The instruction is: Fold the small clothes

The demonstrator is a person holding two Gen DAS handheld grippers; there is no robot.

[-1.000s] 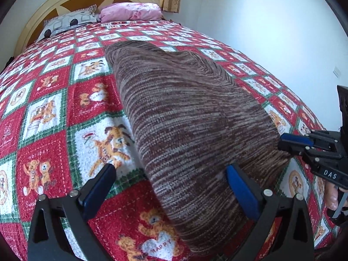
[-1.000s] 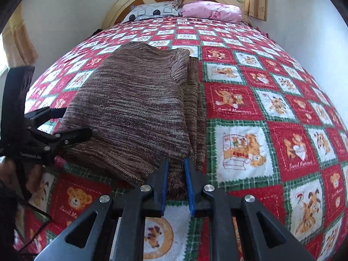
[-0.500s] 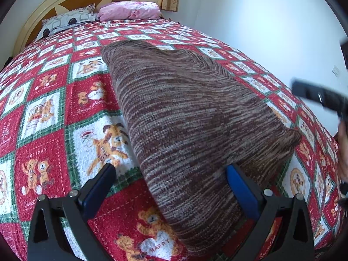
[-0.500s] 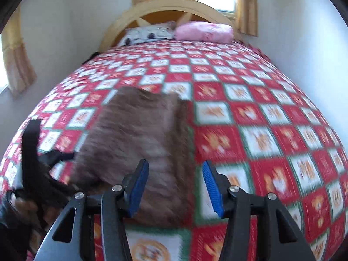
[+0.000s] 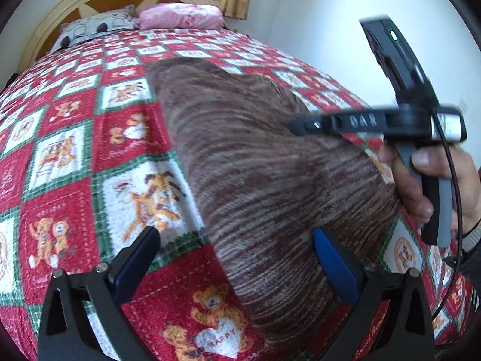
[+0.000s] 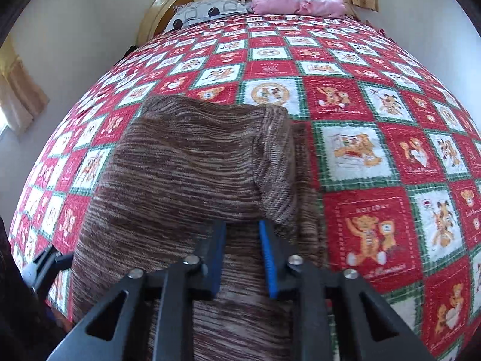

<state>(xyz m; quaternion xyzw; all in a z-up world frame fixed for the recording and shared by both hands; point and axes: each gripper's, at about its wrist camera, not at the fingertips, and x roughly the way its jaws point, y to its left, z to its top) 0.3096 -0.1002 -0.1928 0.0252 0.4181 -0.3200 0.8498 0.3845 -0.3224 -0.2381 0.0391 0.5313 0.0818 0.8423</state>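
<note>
Item: brown marled knit garment (image 6: 186,162), probably a small sweater; lies flat on the bear-print patchwork quilt (image 6: 372,150), toward the foot of the bed, its long axis running to the headboard (image 6: 168,6). One side panel or sleeve is already turned in along its right edge, leaving a raised ridge; judged partly folded, with a crosswise fold to come

Left gripper (image 5: 237,255): blue pads wide apart, holding nothing; low over the near hem, one finger over the quilt, the other over the knit. Likely placed so to straddle the hem corner before taking it

Right gripper (image 6: 242,252): seen from its own camera, pads apart with a narrow gap, knit showing between them; low over the near part of the garment, just before the folded ridge. Whether the pads touch cloth cannot be told; nothing visibly pinched. Seen from the left wrist camera it is blurred, side-on above the garment's right edge, the person's right hand (image 5: 421,186) around the handle

Background: spotted pillow (image 6: 210,9) and pink pillow (image 6: 297,0) at the headboard, well apart from the garment; curtain (image 6: 18,96) at left

Obscured: garment's nearest hem cut off behind both grippers; neckline and sleeves not distinguishable; left gripper in the right wrist view only a dark sliver at the frame edge; fisheye bends the bed
</note>
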